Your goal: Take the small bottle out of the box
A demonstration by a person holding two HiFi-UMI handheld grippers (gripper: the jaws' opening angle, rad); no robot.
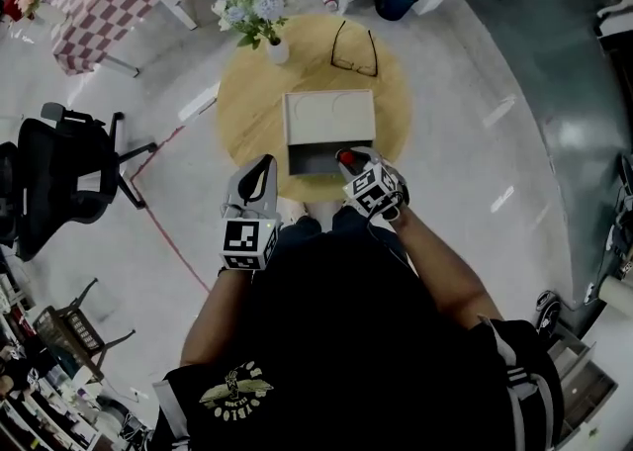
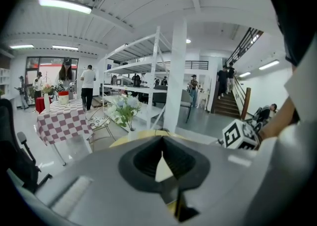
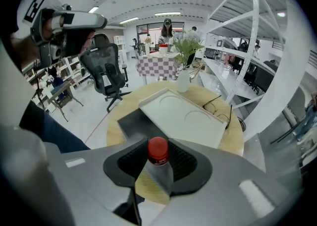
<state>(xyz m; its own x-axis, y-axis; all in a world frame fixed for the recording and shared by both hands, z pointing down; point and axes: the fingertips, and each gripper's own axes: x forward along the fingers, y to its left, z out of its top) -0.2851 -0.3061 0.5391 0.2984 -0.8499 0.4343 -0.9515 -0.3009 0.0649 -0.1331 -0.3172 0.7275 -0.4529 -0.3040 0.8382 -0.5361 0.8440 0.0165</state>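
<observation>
The right gripper (image 3: 159, 157) is closed on the small bottle (image 3: 158, 171). Its dark ribbed pads press on both sides of the clear body just under the red cap (image 3: 158, 149). The bottle stands upright between the jaws. In the head view this gripper (image 1: 353, 164) points steeply down at the near right corner of the box (image 1: 329, 115), and the cap shows there at the right edge of the box's dark open part (image 1: 312, 158). In the right gripper view bare wood shows under the bottle, with the dark opening to its left and behind. Whether the bottle is fully clear of the box I cannot tell.

The left gripper (image 2: 162, 159) has its jaws together with nothing between them. In the head view it (image 1: 261, 172) is held near the table's front edge, left of the box and apart from it.

The box has a pale lid marked with two circles. It sits in the middle of a round wooden table (image 1: 247, 118). A vase of flowers (image 1: 259, 16) and a pair of glasses (image 1: 354, 48) lie on the table's far side. A black office chair (image 1: 54, 177) stands on the floor to the left.
</observation>
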